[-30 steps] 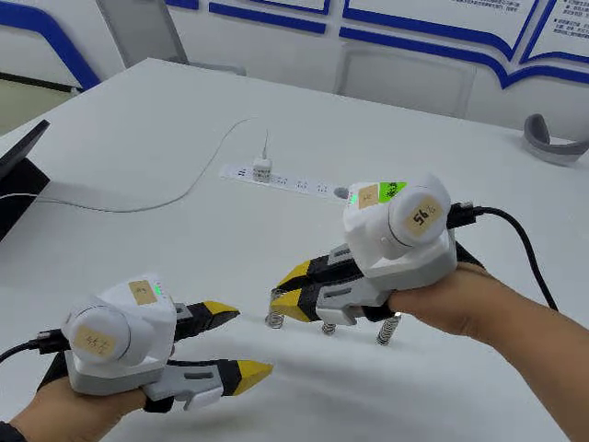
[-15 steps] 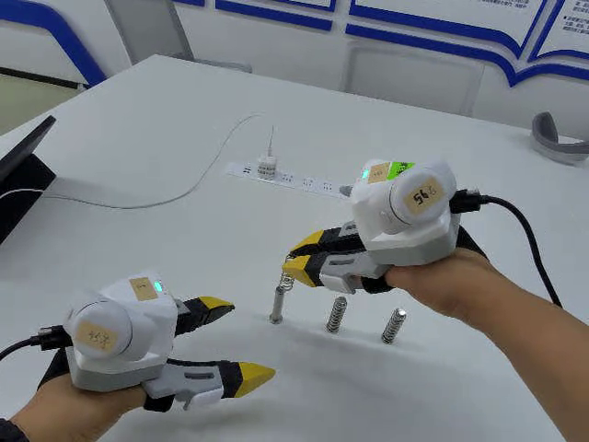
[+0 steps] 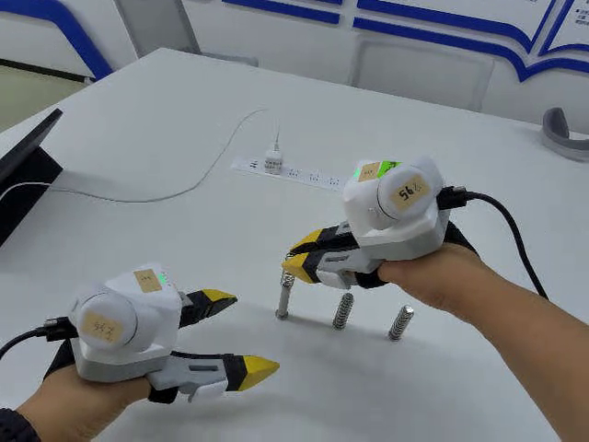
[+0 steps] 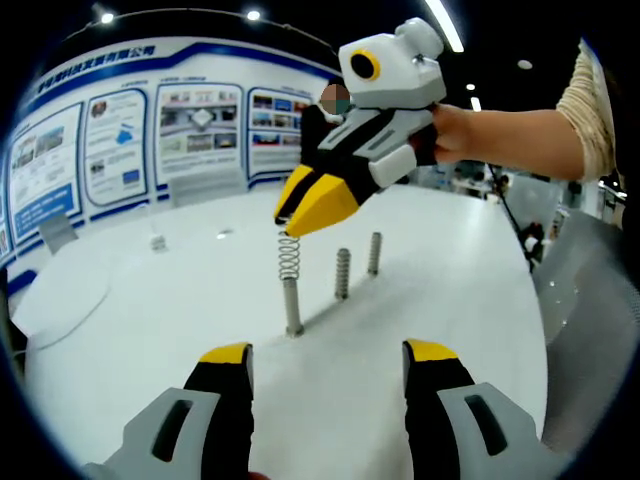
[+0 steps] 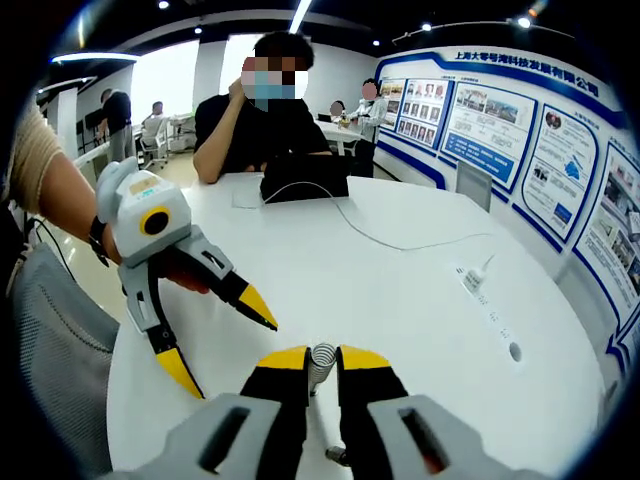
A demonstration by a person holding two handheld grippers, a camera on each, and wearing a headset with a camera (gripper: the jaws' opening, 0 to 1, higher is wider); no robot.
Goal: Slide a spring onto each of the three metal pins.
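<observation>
One silvery coiled spring (image 4: 288, 257) atop pin (image 4: 292, 308)

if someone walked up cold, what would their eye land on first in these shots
First, the right gripper over the white table, its yellow-tipped jaws shut on a spring at the top of the leftmost pin in the head view. Next to it, the middle pin and the right pin each already carry a spring. The left gripper hovers open at the near left.
</observation>
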